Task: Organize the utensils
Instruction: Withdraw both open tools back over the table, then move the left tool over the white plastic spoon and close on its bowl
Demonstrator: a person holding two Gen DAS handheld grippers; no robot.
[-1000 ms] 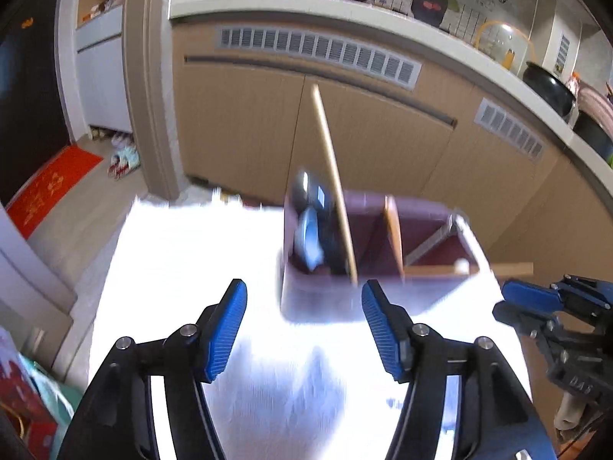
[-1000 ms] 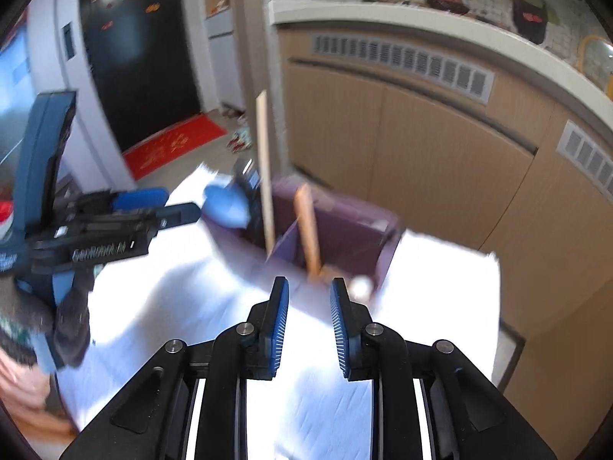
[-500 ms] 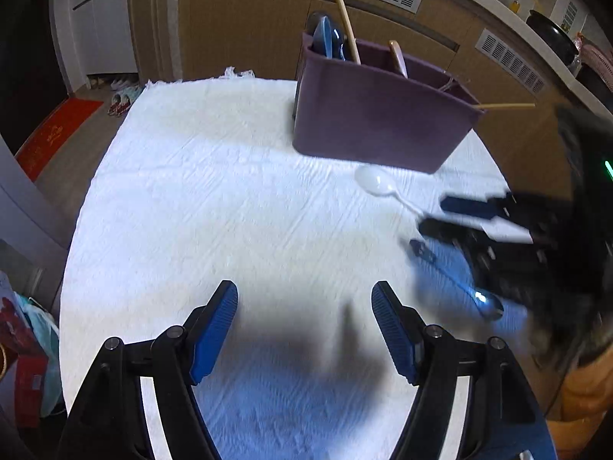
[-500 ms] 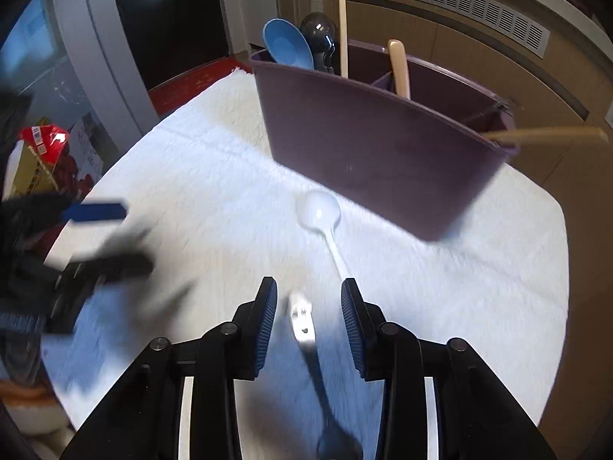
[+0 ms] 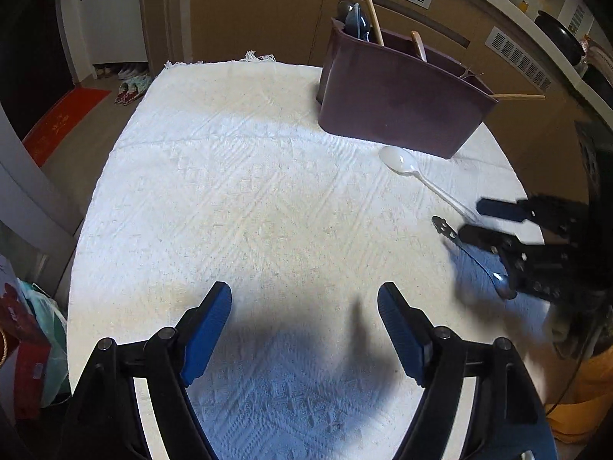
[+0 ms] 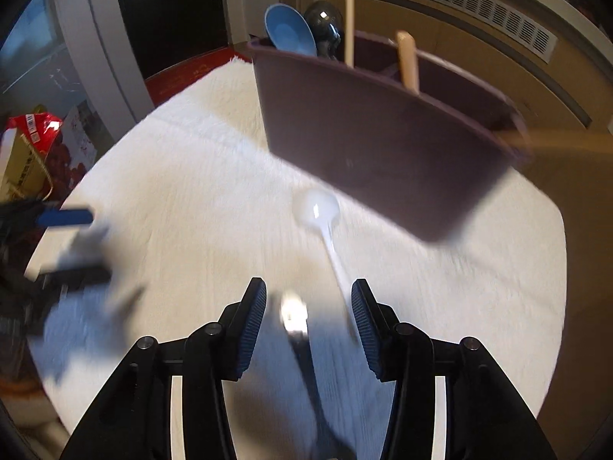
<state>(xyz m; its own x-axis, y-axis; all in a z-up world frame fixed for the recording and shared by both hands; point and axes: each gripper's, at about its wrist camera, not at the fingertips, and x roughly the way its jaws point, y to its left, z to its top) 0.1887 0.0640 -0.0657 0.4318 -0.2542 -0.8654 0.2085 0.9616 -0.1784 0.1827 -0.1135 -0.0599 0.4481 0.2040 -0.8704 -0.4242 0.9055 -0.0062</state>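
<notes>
A purple utensil caddy (image 5: pixel 398 103) stands at the far right of the white cloth (image 5: pixel 249 191), holding a blue spoon (image 6: pixel 289 34), a dark ladle, a chopstick and a wooden handle. A white plastic spoon (image 5: pixel 413 172) lies in front of it; it also shows in the right wrist view (image 6: pixel 318 211). A metal spoon (image 5: pixel 475 257) lies nearer. My right gripper (image 6: pixel 308 306) is open, low over the metal spoon's handle (image 6: pixel 295 318), which lies between its fingers. My left gripper (image 5: pixel 304 306) is open and empty over bare cloth.
Wooden kitchen cabinets (image 5: pixel 268 11) run behind the table. A red bag (image 5: pixel 19 329) and boxes sit on the floor at the left. A red mat (image 5: pixel 65 115) lies by the doorway. The table edge curves close on the right.
Both grippers pulled back and dropped from above the caddy to near the cloth. My right gripper opened wider and moved over the metal spoon.
</notes>
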